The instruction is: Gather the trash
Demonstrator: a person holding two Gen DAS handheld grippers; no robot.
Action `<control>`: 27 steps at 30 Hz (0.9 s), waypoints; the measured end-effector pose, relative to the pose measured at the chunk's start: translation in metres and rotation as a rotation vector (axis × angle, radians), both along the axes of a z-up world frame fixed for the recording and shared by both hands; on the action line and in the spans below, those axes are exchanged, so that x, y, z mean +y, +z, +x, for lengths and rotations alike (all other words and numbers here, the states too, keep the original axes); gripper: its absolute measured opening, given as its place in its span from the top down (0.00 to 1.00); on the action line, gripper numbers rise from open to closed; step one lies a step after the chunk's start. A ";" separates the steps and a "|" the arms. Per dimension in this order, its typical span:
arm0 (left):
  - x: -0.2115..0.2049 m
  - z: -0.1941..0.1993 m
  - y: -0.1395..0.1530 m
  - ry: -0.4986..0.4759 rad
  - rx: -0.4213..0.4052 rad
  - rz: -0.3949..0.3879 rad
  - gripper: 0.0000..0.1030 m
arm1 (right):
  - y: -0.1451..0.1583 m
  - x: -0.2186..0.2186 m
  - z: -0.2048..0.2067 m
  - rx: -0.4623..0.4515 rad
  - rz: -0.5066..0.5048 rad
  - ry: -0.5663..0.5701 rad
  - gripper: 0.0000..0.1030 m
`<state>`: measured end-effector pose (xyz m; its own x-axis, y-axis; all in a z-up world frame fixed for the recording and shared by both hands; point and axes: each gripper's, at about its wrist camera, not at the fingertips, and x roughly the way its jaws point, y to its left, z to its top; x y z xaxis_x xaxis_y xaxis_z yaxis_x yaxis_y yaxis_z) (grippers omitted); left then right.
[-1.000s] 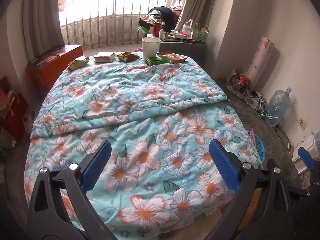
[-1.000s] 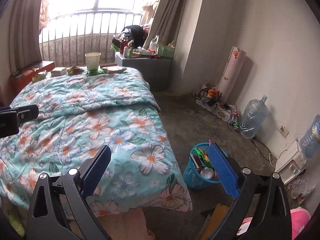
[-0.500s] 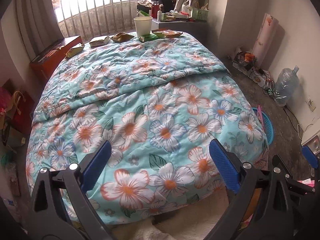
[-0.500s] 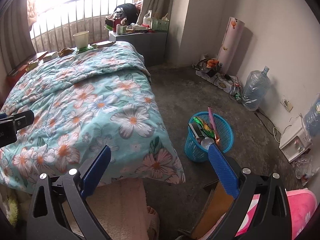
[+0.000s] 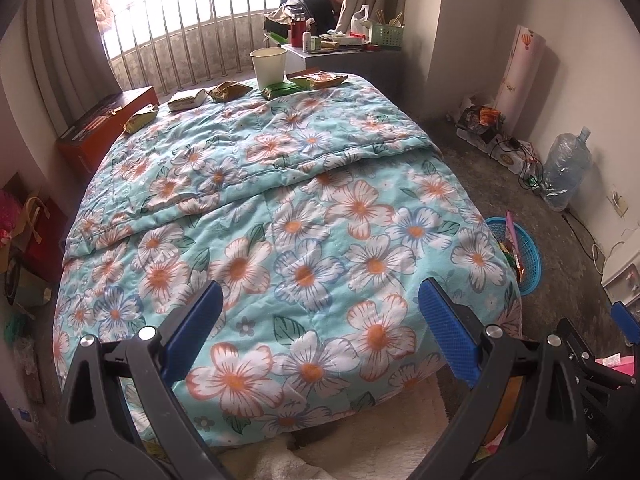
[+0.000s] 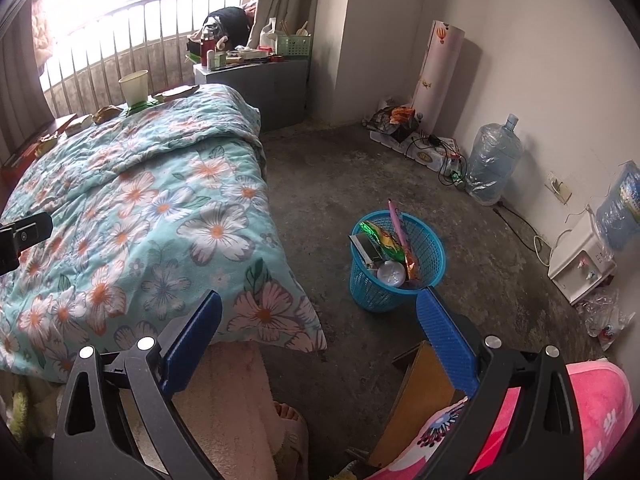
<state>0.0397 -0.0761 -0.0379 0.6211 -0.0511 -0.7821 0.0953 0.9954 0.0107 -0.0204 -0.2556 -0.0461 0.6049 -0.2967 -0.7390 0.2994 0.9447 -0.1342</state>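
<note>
Both views tilted since half a second ago; bed lower in frame, paper cup [image 5: 269, 65] and snack wrappers [image 5: 230, 90] larger at upper centre on floral quilt [image 5: 304, 216]; blue trash basket [image 6: 396, 266] part-filled, centre right; left gripper [image 5: 316, 316] and right gripper [image 6: 318, 318] wide open, empty

Floral quilt [image 5: 304, 216] spread beneath the tongs; water jug [image 6: 494, 160] far right, by the wall.
</note>
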 end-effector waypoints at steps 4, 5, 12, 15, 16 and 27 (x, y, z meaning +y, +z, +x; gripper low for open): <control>-0.002 -0.001 0.000 -0.002 -0.004 0.003 0.09 | 0.001 -0.004 -0.003 -0.012 0.001 -0.011 0.08; -0.003 -0.001 0.001 -0.001 -0.007 0.005 0.09 | 0.001 -0.005 -0.003 -0.014 0.003 -0.010 0.08; -0.008 -0.002 0.002 -0.020 -0.011 0.022 0.09 | 0.002 -0.004 -0.004 -0.020 0.002 -0.007 0.08; -0.007 -0.002 0.003 -0.016 -0.011 0.017 0.09 | 0.003 -0.003 -0.005 -0.023 -0.001 -0.002 0.08; -0.007 -0.002 0.003 -0.015 -0.013 0.015 0.08 | 0.003 -0.002 -0.005 -0.023 -0.001 0.000 0.08; -0.002 -0.001 0.005 -0.007 -0.019 -0.001 0.09 | 0.004 0.003 -0.003 -0.016 -0.009 0.011 0.08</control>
<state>0.0384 -0.0778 -0.0330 0.6354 -0.0563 -0.7701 0.1021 0.9947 0.0116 -0.0233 -0.2530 -0.0423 0.6197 -0.2968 -0.7265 0.2911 0.9466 -0.1384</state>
